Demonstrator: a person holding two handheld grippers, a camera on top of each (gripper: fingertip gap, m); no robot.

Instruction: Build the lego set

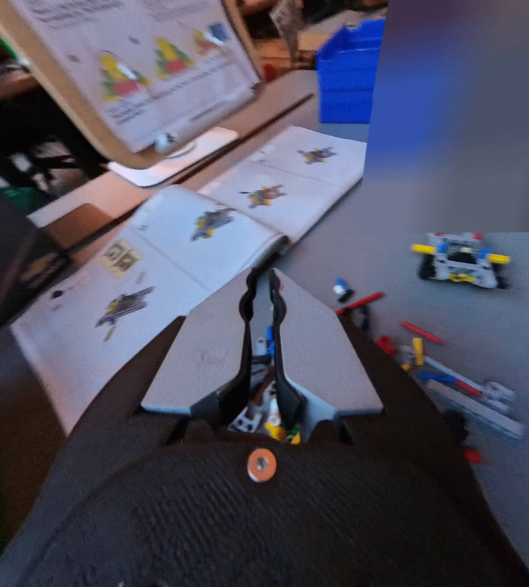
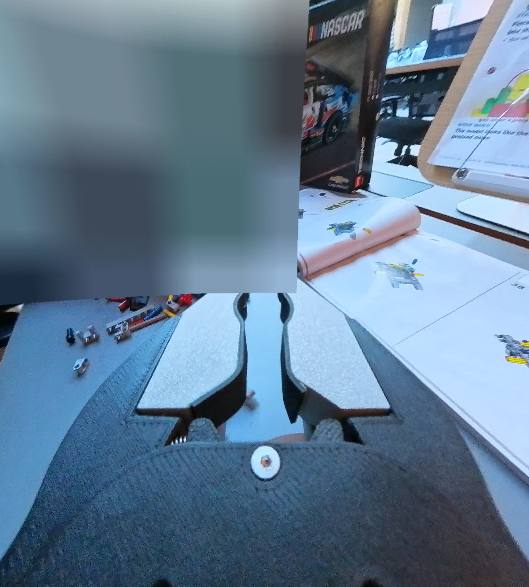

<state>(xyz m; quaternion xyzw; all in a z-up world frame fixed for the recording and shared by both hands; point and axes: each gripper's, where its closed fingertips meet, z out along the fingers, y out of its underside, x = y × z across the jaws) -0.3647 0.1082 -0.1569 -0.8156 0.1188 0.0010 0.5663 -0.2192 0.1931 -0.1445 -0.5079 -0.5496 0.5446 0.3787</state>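
A grey table (image 1: 368,254) carries an open instruction booklet (image 1: 193,254); right of the booklet lie scattered building pieces (image 1: 421,352) and a small built car (image 1: 461,260); left gripper (image 1: 261,274) hovers at the booklet's near edge, fingers slightly apart, nothing gripped; right gripper (image 2: 263,300) likewise apart, bare; behind the booklet stands a dark box (image 2: 339,104).

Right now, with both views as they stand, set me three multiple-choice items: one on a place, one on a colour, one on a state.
1. The box with a car picture stands:
A. inside the bin
B. at the booklet's far edge
C. on top of the model vehicle

2. The storage bin is:
A. blue
B. red
C. green

3. The instruction booklet is:
A. shut
B. standing on its edge
C. lying open on the table

Answers:
1 B, its base sits just beyond the booklet's pages.
2 A, its walls are plainly blue.
3 C, two pages of drawings face up.
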